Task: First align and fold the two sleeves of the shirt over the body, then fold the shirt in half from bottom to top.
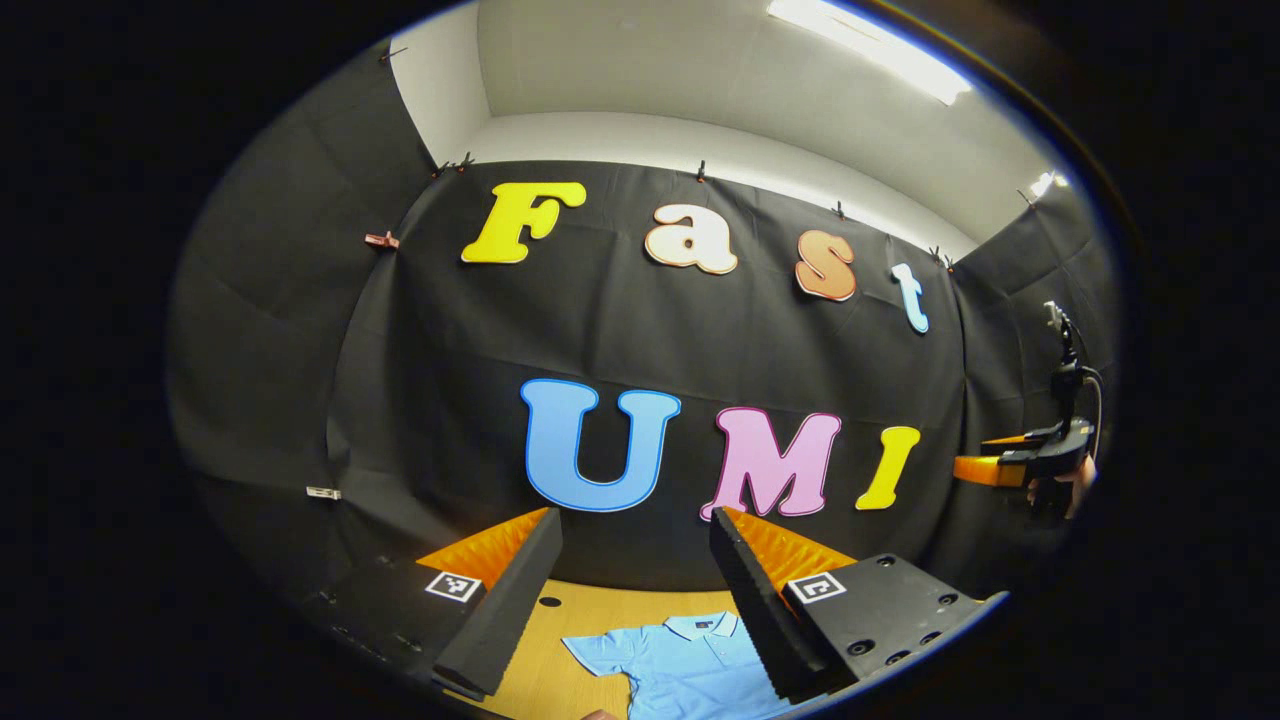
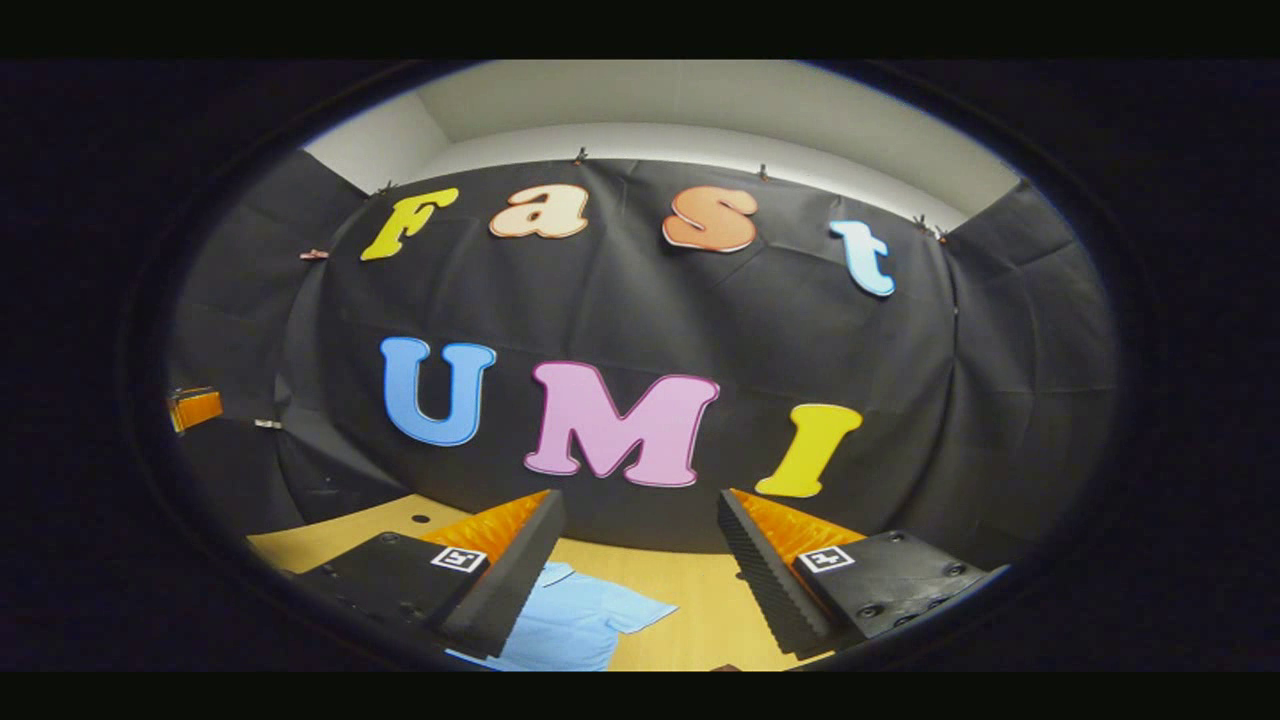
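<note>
A light blue polo shirt (image 1: 690,665) lies flat on the wooden table (image 1: 600,610), collar toward the far wall, one short sleeve spread out to the left. My left gripper (image 1: 635,545) hangs open above it with nothing between its fingers. In the right gripper view the same shirt (image 2: 575,620) shows its other sleeve spread to the right. There my right gripper (image 2: 640,525) is also open and empty, held well above the table. The right gripper (image 1: 1010,465) and the hand holding it appear at the far right of the left gripper view.
The black cloth wall rises just behind the table's far edge (image 2: 640,550). Bare wood (image 2: 720,610) lies to the right of the shirt. A small hole (image 1: 549,602) marks the tabletop near the back. Part of the left gripper (image 2: 195,407) shows at the left edge.
</note>
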Action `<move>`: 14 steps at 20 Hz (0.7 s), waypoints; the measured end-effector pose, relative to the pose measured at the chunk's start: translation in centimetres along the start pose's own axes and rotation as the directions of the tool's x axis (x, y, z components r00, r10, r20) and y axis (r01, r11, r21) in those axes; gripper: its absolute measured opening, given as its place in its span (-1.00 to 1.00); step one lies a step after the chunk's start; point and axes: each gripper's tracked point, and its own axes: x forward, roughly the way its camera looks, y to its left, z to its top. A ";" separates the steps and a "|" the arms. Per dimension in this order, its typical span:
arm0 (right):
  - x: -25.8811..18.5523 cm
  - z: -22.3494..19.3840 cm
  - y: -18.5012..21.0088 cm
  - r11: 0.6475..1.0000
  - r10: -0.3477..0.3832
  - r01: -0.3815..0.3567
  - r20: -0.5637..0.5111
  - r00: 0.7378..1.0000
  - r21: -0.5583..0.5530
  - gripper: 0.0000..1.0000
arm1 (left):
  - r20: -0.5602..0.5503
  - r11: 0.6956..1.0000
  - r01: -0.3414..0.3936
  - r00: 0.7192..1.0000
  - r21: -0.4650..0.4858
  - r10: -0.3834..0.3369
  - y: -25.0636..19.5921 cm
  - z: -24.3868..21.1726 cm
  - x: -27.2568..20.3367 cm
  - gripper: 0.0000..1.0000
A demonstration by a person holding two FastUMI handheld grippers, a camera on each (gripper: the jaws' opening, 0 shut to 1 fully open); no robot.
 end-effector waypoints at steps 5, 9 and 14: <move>5.8 -7.5 0.0 0.994 0.104 -0.097 -0.178 0.979 0.051 0.93 | -0.027 1.000 0.018 0.999 0.013 -0.017 -1.0 -1.7 0.9 0.91; 12.2 -18.8 -1.3 0.982 0.191 -0.176 -0.393 0.900 0.074 0.94 | -0.106 1.000 0.000 0.994 0.003 0.000 -2.2 -4.9 3.4 0.92; 18.7 -33.4 -3.4 0.967 0.241 -0.237 -0.626 0.742 0.091 0.94 | -0.163 0.997 -0.079 0.984 -0.008 0.077 -3.2 -6.9 8.7 0.91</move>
